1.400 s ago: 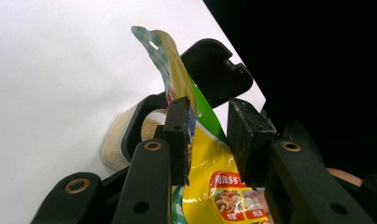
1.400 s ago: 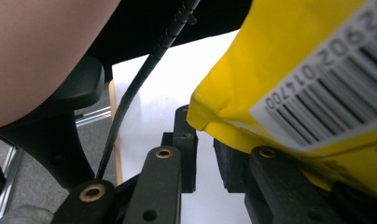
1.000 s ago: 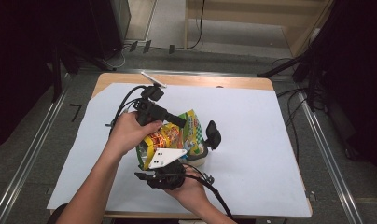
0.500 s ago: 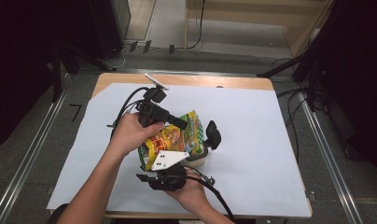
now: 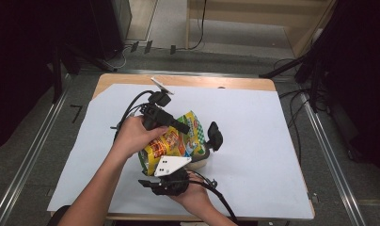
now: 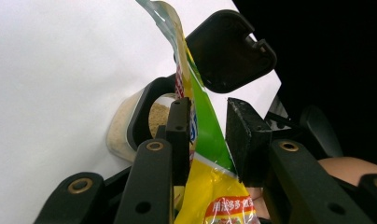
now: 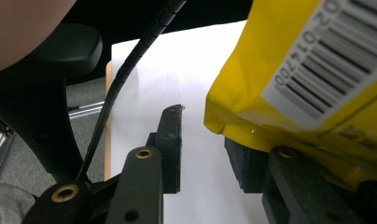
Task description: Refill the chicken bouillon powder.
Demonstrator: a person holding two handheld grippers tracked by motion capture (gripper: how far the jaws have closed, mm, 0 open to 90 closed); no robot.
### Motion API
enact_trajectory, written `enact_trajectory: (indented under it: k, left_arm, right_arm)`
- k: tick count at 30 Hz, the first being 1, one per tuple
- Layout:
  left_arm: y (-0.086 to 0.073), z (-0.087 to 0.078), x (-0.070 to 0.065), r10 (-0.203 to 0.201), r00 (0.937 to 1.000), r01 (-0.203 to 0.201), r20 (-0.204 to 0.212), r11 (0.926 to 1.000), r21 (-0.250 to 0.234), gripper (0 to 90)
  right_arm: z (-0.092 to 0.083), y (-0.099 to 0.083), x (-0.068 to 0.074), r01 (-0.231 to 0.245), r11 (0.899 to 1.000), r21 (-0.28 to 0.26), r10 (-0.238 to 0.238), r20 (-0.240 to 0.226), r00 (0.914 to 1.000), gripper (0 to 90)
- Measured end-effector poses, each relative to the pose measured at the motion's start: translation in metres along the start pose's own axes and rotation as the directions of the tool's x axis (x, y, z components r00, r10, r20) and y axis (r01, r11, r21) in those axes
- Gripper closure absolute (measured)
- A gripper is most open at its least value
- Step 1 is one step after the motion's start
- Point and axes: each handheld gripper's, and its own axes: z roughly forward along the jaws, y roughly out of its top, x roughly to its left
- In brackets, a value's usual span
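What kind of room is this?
Probably a lab or workshop set up for recording. A wooden table covered with white paper stands on grey floor, with metal rails alongside and cables behind.

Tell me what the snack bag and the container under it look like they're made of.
The bag looks like thin glossy plastic film: it creases, shines and carries bright print. The container seems clear rigid plastic, since the tan grains show through its wall; its black flip lid looks like matte moulded plastic.

Overhead light bright on white sheet (image 5: 254, 141), surroundings pretty dark; close-up views soft, barcode (image 7: 326, 60) blurry, faint glare on bag (image 6: 214, 196).
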Motion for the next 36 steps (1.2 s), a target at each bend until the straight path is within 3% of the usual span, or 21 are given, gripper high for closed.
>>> enact_trajectory:
  k: [13, 19, 36]
  left_arm:
    - [-0.001, 0.003, 0.001, 0.021, 0.9996, -0.020, -0.019, 0.9997, 0.015, 75.2]
    - [-0.002, 0.003, 0.001, 0.044, 0.9985, -0.044, -0.034, 0.9990, 0.010, 80.8]
    - [-0.005, -0.004, -0.003, 0.082, 0.9962, -0.082, -0.030, 0.9966, 0.012, 88.0]
  right_arm:
    - [0.004, -0.003, 0.001, 0.025, 0.999, 0.035, -0.025, -0.001, 0.9997, 65.7]
    - [0.006, -0.004, 0.002, 0.021, 0.999, 0.042, -0.021, 0.005, 0.9998, 65.7]
    - [0.010, -0.009, 0.004, 0.035, 0.996, 0.085, -0.036, 0.010, 0.9993, 62.7]
